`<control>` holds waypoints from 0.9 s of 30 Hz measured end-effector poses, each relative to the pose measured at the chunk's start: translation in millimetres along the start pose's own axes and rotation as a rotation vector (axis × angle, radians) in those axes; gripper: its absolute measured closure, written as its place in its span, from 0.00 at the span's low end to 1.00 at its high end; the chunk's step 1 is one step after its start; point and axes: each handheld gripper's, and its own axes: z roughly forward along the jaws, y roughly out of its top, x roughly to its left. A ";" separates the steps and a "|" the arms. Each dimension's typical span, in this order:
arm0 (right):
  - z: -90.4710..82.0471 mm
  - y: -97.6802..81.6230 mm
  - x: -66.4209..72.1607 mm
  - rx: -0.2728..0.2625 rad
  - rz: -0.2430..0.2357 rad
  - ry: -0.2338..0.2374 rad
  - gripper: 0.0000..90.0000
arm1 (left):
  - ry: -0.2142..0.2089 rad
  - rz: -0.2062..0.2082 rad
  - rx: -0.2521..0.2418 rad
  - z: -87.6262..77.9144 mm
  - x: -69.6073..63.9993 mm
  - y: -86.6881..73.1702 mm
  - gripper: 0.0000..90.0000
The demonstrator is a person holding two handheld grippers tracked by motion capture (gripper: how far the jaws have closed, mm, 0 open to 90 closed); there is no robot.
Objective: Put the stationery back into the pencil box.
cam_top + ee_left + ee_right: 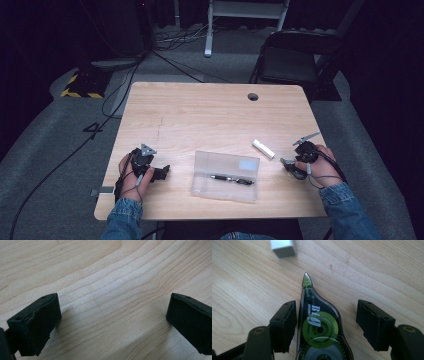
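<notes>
Near the table's point(215, 107) right edge, a correction tape dispenser point(319, 327) lies flat between the right gripper's point(327, 325) parted jaws, unclamped. It is smoky-clear with green reels, tip toward a white eraser point(283, 247). Toward the near left corner, the left gripper point(112, 317) gapes over bare wood beside a clear pencil case point(226, 176).

Far half of the table point(200, 107) bare – wide free room there. Near edge crowded: clear case point(226, 176) sits between both hands, white block point(263, 149) just beside its right corner. Correction-tape dispenser point(319, 325) lies between the right gripper point(327, 322) jaws – left gripper point(112, 322) gap unobstructed.
</notes>
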 end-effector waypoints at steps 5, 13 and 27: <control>0.0 -0.1 -1.8 -0.004 -0.002 0.002 0.38 | 0.000 0.000 0.000 0.0 0.0 0.0 0.00; -0.8 -0.8 -2.1 -0.002 0.007 -0.006 0.40 | 0.000 0.000 0.000 0.0 0.0 0.0 0.00; -5.7 -1.4 3.6 0.036 0.007 -0.002 0.58 | 0.000 0.000 0.000 0.0 0.1 0.0 0.00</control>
